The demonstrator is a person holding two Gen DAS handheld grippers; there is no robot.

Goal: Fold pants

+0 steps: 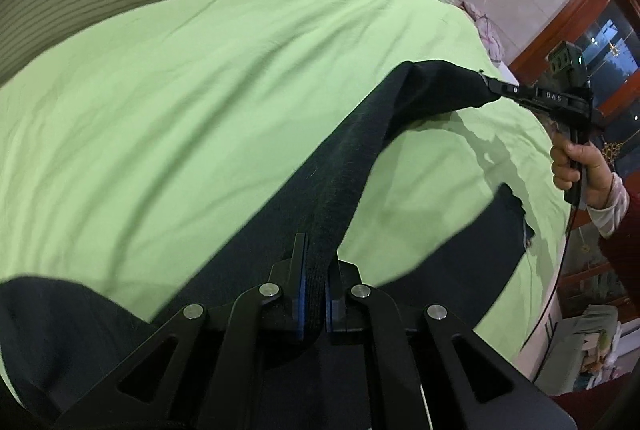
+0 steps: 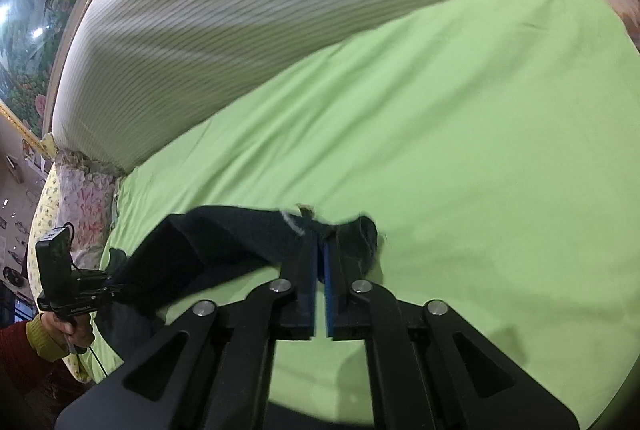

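Black pants [image 1: 340, 166] are stretched in the air above a green bed sheet [image 1: 180, 102]. My left gripper [image 1: 316, 270] is shut on one end of the pants' edge, a thick band of cloth between its blue pads. My right gripper [image 2: 320, 250] is shut on the other end of the pants [image 2: 240, 234], with cloth bunched at its tips. In the left wrist view the right gripper [image 1: 496, 88] shows at the far right, holding the cloth. In the right wrist view the left gripper [image 2: 108, 282] shows at lower left. The rest of the pants hangs down toward the sheet.
A white ribbed headboard cushion [image 2: 240, 10] runs along the far side of the bed. A floral pillow [image 2: 88, 202] lies at the bed's left corner. A wooden cabinet [image 1: 580, 22] stands beyond the bed's right edge.
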